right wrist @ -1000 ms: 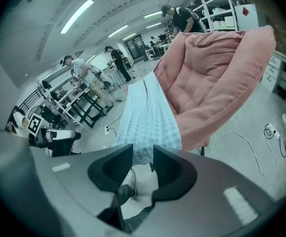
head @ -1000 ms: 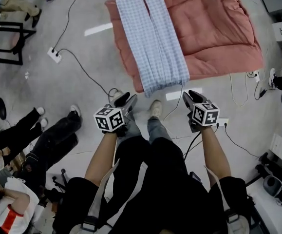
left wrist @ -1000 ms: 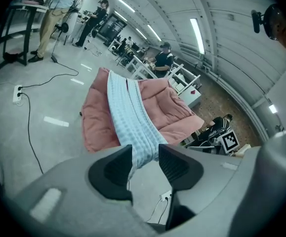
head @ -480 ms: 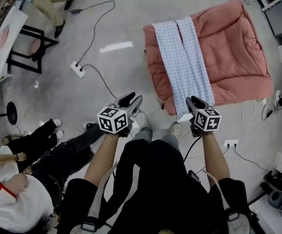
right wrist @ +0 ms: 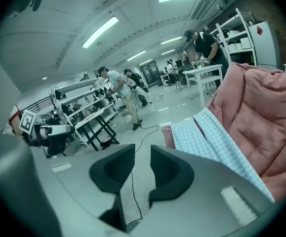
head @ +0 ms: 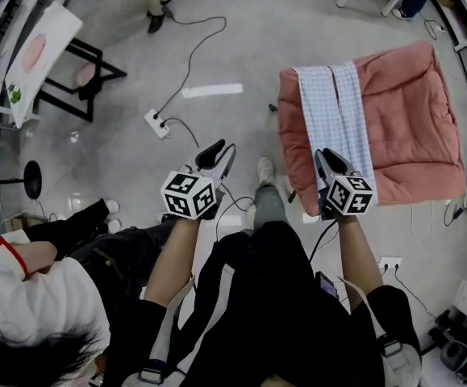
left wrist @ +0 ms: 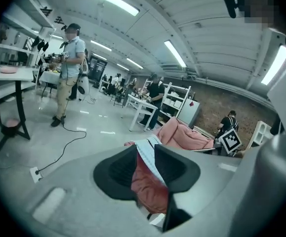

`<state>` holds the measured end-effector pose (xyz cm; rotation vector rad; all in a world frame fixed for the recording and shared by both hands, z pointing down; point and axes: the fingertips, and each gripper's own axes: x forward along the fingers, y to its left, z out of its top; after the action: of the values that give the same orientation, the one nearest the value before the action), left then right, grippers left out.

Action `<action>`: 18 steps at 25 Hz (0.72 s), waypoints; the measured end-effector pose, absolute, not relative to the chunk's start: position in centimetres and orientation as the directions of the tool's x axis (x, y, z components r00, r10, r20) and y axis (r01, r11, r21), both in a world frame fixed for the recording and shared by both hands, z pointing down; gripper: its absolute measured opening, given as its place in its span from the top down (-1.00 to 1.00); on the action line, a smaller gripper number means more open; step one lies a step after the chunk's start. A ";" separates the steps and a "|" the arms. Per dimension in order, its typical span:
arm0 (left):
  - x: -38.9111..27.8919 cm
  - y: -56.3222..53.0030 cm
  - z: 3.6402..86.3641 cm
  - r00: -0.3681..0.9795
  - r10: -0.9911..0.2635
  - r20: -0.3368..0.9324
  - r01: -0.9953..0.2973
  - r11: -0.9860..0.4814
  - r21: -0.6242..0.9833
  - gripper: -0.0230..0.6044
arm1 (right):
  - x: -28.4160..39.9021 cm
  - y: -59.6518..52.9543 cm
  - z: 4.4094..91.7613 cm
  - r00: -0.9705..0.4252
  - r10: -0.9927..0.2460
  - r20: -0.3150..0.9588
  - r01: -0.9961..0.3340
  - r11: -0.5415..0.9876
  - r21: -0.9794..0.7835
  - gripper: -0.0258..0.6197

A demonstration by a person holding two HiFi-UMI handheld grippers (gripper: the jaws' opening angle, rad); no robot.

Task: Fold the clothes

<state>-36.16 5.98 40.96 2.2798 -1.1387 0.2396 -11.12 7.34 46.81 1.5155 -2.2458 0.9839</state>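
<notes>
A blue-and-white checked garment point(head: 335, 107) lies stretched flat along the left part of a pink quilt point(head: 410, 111) on the floor. My left gripper point(head: 219, 150) hangs in the air over bare floor, well left of the quilt. Its jaws are closing with a narrow gap and nothing between them point(left wrist: 145, 153). My right gripper point(head: 327, 160) hovers over the quilt's near edge, above the garment's near end. Its jaws are also closing, a gap still between them, and they hold nothing point(right wrist: 143, 154). The right gripper view shows the checked garment point(right wrist: 207, 132) on the quilt point(right wrist: 261, 112) to its right.
A white power strip point(head: 156, 122) and black cables trail across the grey floor. A black-legged table point(head: 43, 55) stands far left. Seated people point(head: 31, 297) fill the lower left. Another person's legs point(head: 154, 2) stand at the top. A second power strip point(head: 390, 262) lies lower right.
The view has swung left, so the quilt and garment now sit further right and look smaller. Both grippers stay in front of the body, with nothing taken hold of.
</notes>
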 end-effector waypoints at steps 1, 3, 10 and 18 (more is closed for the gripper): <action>-36.6 4.9 40.5 0.619 -0.684 0.385 -0.779 -0.473 0.412 0.54 | -11.7 6.2 46.7 -0.426 -0.720 0.548 -0.892 0.234 -0.386 0.59; -37.4 2.8 40.1 0.619 -0.696 0.363 -0.776 -0.470 0.421 0.56 | -12.7 4.2 46.9 -0.433 -0.718 0.545 -0.890 0.246 -0.383 0.59; -36.7 -6.6 39.4 0.652 -0.683 0.329 -0.745 -0.497 0.444 0.60 | -12.4 -3.7 47.4 -0.419 -0.708 0.569 -0.898 0.229 -0.376 0.60; -31.0 -19.4 37.2 0.733 -0.604 0.313 -0.678 -0.613 0.405 0.63 | -7.8 -13.9 46.2 -0.374 -0.730 0.573 -0.915 0.189 -0.357 0.63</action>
<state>-31.03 -19.37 37.18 2.4303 -0.9716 0.1975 -7.83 -13.91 46.20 1.5677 -2.1929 0.9663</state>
